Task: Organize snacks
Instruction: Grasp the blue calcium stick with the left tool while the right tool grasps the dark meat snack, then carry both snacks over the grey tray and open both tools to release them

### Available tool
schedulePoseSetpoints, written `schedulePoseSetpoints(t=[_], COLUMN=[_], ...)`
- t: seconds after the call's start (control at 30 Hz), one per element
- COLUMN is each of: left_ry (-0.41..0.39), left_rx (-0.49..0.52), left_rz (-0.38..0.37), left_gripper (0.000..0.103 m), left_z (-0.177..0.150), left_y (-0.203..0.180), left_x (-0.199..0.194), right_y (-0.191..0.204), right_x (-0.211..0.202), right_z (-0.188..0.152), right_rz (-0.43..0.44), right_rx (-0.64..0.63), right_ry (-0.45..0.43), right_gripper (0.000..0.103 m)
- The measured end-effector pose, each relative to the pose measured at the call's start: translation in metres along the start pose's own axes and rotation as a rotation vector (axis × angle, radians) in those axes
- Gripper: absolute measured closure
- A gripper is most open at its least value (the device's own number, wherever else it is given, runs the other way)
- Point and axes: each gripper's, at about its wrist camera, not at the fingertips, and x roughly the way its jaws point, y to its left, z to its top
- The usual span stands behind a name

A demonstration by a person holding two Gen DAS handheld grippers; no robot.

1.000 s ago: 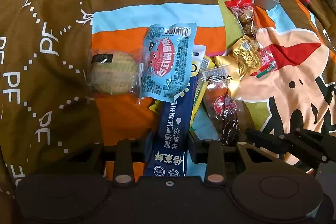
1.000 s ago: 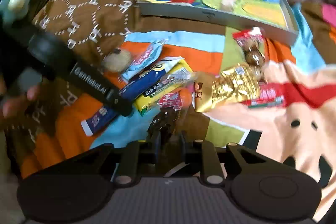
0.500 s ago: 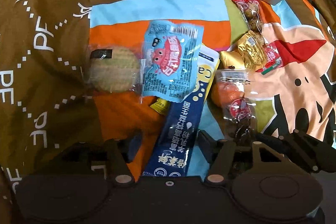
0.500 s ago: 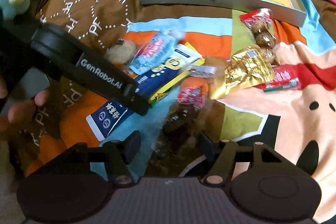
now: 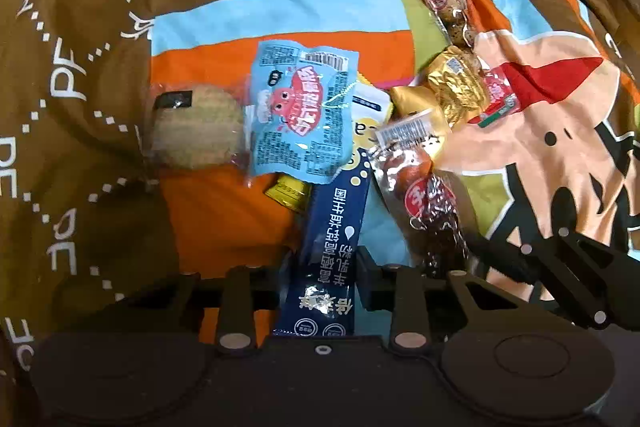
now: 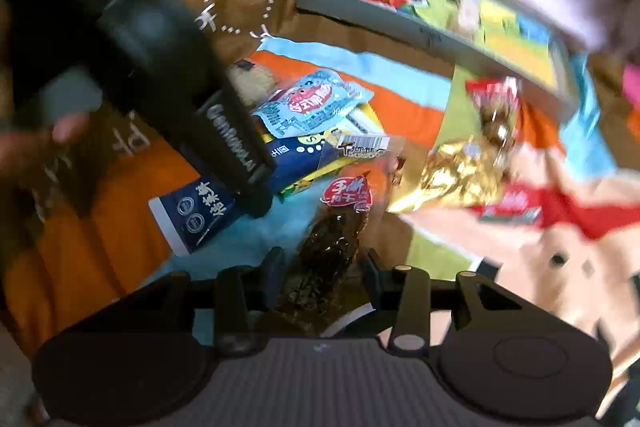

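Through my left wrist camera, the left gripper had just been closing, and its jaws sat pinched on the near end of the long navy-blue foil stick packet with white lettering, which lay on the patterned cartoon bedspread under the light-blue crab-printed pouch. My right gripper had likewise just been closing, its jaws clamped on the lower end of the clear packet of dark dried meat with a red round label. The grey shallow tray stood well apart at the far edge.
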Motion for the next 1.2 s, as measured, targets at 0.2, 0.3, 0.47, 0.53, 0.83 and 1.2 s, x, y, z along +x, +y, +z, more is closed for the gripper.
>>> schedulePoseSetpoints(t=[0.2,0.3,0.47,0.53,0.83,1.2], left_ry=[0.009,0.010,0.009,0.009,0.003,-0.114], left_rx=[-0.029,-0.038,-0.049,-0.045,-0.039,-0.056], left_rz=[-0.057,-0.083,-0.109,-0.118,-0.164,-0.225], left_gripper=[0.071,0.071,0.073,0.073,0.074,0.074], left_z=[0.000,0.000,0.000,0.000,-0.003,-0.004], left_y=[0.001,0.000,0.000,-0.001,-0.006,-0.012], left_x=[-0.001,-0.002,-0.004,-0.005,-0.010,-0.025], right_y=[0.020,0.023,0.024,0.022,0.017,0.000], right_x=[0.002,0.004,0.004,0.005,0.004,-0.010], right_z=[-0.007,-0.008,-0.008,-0.007,-0.004,0.006], right_rz=[-0.223,-0.271,-0.354,-0.375,-0.433,-0.501], right_rx=[-0.263,-0.321,-0.385,-0.397,-0.395,-0.291], right_ry=[-0.048,-0.054,-0.078,-0.079,-0.102,-0.172], right_gripper=[0.059,0.059,0.060,0.060,0.060,0.060])
